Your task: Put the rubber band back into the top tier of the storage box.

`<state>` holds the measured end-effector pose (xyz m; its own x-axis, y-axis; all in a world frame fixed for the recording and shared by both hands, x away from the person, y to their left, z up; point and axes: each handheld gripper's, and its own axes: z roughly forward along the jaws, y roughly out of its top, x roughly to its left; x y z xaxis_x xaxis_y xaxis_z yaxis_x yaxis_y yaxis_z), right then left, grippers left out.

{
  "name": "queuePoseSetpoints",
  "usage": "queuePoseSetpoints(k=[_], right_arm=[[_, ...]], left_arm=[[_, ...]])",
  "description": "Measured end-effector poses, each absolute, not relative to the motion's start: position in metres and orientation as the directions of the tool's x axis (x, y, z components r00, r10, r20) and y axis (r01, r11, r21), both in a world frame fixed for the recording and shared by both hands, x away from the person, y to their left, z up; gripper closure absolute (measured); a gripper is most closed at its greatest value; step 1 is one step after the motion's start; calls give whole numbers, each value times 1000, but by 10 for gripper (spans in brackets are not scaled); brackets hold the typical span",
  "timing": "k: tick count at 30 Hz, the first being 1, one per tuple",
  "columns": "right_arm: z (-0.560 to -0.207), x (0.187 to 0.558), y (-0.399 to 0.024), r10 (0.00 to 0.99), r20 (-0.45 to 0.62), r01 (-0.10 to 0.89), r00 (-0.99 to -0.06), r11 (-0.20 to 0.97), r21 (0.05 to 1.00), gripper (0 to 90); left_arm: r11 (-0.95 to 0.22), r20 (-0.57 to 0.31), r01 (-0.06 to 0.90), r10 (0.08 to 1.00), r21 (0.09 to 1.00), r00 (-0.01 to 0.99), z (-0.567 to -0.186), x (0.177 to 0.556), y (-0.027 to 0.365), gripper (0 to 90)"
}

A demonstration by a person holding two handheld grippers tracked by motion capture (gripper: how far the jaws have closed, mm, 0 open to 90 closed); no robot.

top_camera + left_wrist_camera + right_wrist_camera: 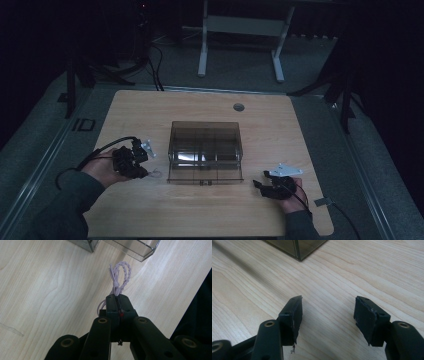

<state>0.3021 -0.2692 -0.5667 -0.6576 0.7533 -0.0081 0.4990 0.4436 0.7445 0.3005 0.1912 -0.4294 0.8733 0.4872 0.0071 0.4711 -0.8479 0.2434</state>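
- Left gripper (117,300), nearest in its own view: jaws pressed together, pinching a pale lilac cord (119,280) at its knot.
- Cord's braided loop stuck out past the jaw tips, above the table (50,290); a thin strand curved out beside the left jaw.
- High view: left gripper (142,159) sat at the table's left side w/ the person's left hand (102,167) behind it; cord (155,173) showed as a faint pale loop just off the jaw tips, near the box's front-left corner.
- Right gripper (328,315), own view: jaws spread wide, nothing btwn them, bare wood underneath.
- High view: right gripper (272,185) lay low at the table's right front, held by the right hand (290,192), just beside the box's front-right corner but apart from it.
- Farther in, mid-table: clear smoky plastic box (205,151) w/ inner dividers, lid shut as far as I could tell.
- Box corners showed at the top of both gripper views (140,250) (297,248).
- Beyond the box: round grommet hole (238,107) near the table's far edge.
- Past the table: dim floor, white desk frame (240,35), cables.
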Motion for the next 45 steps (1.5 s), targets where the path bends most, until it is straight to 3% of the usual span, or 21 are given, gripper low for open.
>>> queuePoseSetpoints(k=[45], right_arm=[[-567,302,-269,751,-9,498,-660,446,744,398]], left_arm=[[-845,11,440,465,303,885,-402,308,177,892]])
